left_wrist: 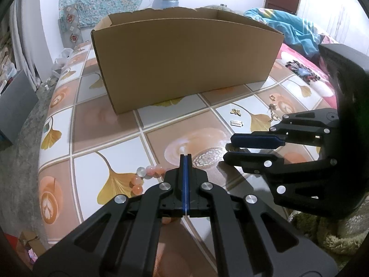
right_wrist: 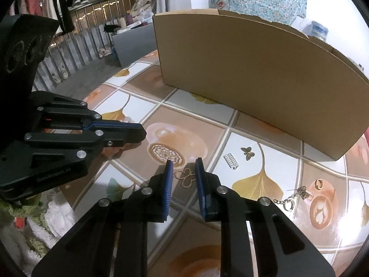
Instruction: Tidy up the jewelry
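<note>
On the patterned tabletop (right_wrist: 265, 143) we hold our right gripper (right_wrist: 184, 166) low, jaws parted with a gold butterfly pendant (right_wrist: 185, 179) lying between the pads, not yet gripped. Our left gripper (left_wrist: 185, 159) reaches level, jaws pressed together on nothing, its body covering part of a pink bead bracelet (left_wrist: 143, 177). Smaller gold pieces (right_wrist: 297, 195) lie beside the cardboard box (left_wrist: 184, 62), their details blurred
</note>
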A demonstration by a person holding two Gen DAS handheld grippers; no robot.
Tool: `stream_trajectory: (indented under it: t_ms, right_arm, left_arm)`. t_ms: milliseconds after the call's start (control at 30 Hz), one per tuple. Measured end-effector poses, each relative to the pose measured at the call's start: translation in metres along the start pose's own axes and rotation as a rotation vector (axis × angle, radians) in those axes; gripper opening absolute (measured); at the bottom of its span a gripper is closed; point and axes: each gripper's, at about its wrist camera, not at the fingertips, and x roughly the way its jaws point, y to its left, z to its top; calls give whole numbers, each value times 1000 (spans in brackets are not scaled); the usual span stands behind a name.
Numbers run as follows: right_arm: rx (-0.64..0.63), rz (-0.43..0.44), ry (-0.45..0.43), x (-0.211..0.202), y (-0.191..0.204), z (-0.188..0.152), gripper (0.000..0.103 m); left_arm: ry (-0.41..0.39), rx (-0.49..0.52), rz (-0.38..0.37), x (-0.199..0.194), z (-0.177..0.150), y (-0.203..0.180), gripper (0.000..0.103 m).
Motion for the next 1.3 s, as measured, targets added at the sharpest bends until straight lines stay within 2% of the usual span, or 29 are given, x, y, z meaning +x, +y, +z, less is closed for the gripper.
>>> stream_trajectory:
  t_ms: [200, 667, 800, 1000, 1167, 1300]
  right_arm:
    - [8, 15, -7, -4, -3, -1, 17]
    - [-42, -10, -71, -29, 7, -2, 17]
    - [-54, -31, -94, -42, 8, -3, 17]
    - [-21, -97, -133, -62, -9, -4, 17]
    - [49, -138, -165, -77, -35, -8, 17]
    - [97, -134, -179, -79, -51, -11, 17]
  left_arm:
    - [-1, 6, 10, 0, 1, 0, 0]
    - [-7, 4, 10, -1, 0, 2, 0]
    - [-29, 3, -11, -6, 3, -1, 0]
    - [-47, 33, -43, -5, 10, -16, 12]
    - [-29, 71, -89, 14, 24, -36, 34]
    - [1, 105, -107, 33, 32, -49, 36]
